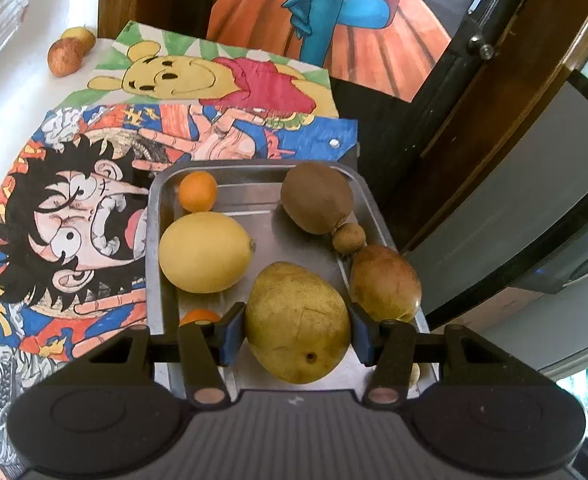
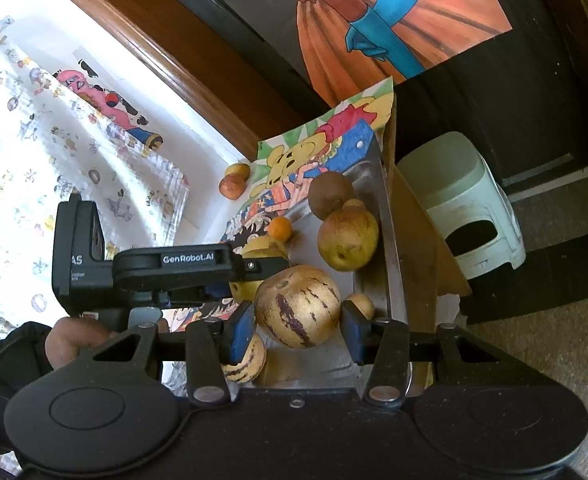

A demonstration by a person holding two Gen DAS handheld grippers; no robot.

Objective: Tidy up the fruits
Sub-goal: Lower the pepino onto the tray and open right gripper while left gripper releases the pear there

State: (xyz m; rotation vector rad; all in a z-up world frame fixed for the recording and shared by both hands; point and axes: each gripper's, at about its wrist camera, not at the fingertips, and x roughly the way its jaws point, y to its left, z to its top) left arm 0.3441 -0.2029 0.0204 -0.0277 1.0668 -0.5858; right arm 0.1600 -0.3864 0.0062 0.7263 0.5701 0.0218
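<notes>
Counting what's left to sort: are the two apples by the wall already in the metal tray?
No, the two apples sit on the white surface beside the drawings, well apart from the metal tray.

Silver tray (image 1: pixel 254 200): small orange citrus (image 1: pixel 198 197) at far left corner, brown kiwi (image 1: pixel 317 198) at far right. Pale-yellow melon (image 2: pixel 297 306) carries purple stripes.

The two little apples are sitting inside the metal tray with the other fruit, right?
Not quite. The two apples sit outside the metal tray, on the white surface beyond the cartoon pictures. The left wrist view shows this.
</notes>
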